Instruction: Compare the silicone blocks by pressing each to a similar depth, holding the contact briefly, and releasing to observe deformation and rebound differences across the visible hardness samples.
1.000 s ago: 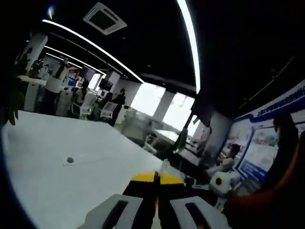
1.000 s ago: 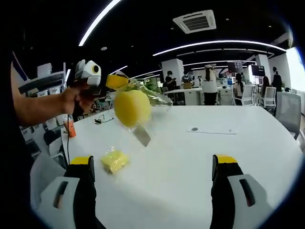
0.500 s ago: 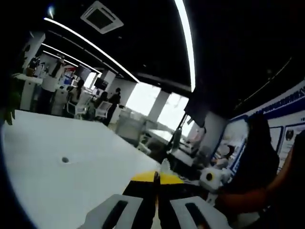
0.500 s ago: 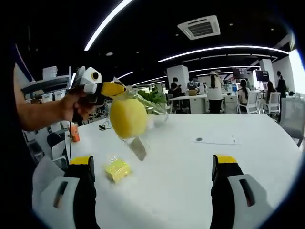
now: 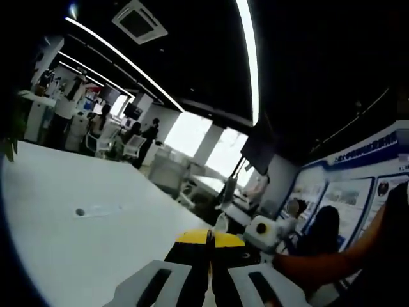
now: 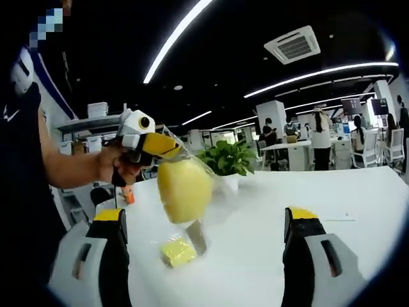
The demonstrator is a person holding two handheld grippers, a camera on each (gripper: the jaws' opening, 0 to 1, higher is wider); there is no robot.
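Observation:
In the right gripper view, my left gripper (image 6: 174, 149) comes in from the left, held by a hand (image 6: 117, 167). Its yellow-tipped jaws are shut on the top of a clear plastic bag (image 6: 206, 174). A round pale-yellow silicone block (image 6: 185, 189) hangs in that bag above the white table (image 6: 332, 256). A smaller bright-yellow block (image 6: 177, 251) in clear wrap lies on the table below it. My right gripper (image 6: 204, 220) stands open, its jaws wide apart on either side of the hanging block and not touching it. In the left gripper view, my left gripper (image 5: 208, 239) is shut, with a sliver of clear plastic (image 5: 220, 222) above its tips.
A potted green plant (image 6: 231, 160) stands on the table behind the bag. A small round mark (image 5: 80, 212) sits on the tabletop. The person's forearm (image 5: 319, 263) crosses the lower right of the left gripper view. Desks, chairs and people fill the office behind.
Both cameras have shifted and tilted. The left gripper still holds the bag with the round block, which now hangs a little nearer to the right gripper. The small block lies in the same spot.

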